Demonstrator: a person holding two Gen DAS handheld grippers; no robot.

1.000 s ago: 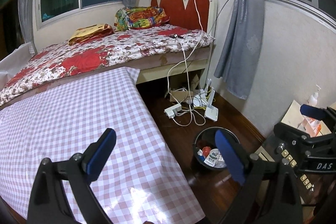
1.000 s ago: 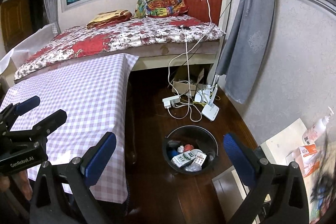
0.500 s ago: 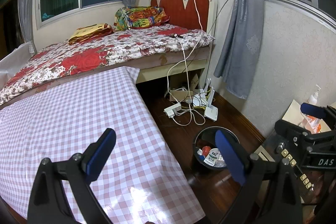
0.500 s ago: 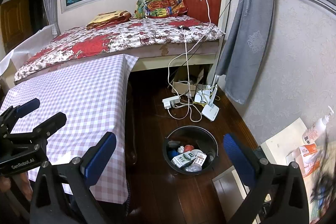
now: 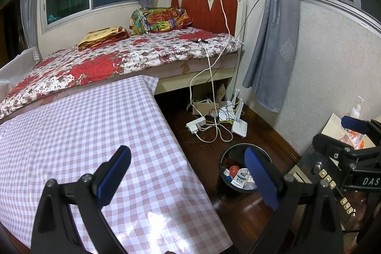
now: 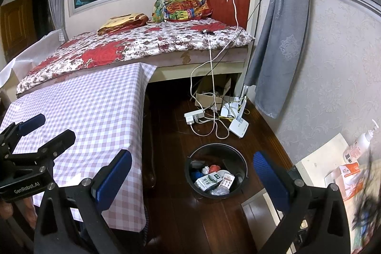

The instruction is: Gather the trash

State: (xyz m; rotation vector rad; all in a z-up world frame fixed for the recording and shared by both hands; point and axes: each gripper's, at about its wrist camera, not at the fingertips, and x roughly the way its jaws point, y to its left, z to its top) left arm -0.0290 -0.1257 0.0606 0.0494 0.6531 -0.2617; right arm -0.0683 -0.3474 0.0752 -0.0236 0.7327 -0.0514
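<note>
Nothing has shifted: left claw [image 5: 188, 173] and right claw [image 6: 193, 179] hang wide, empty. Bin [image 6: 217, 171] trash [image 6: 206, 181] looks light, crushable; pinch carton edges.

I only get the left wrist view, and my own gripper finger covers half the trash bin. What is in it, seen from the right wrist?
Observer: The right wrist view shows the whole black bin. A green-and-white carton lies on top of the trash.
Operator: Is there room left?
Observer: Yes. The trash sits low, and the bin's far inner wall shows bare above it.
Operator: Is the right gripper carrying anything?
Observer: No. The right gripper is open, with nothing between its fingers.
</note>
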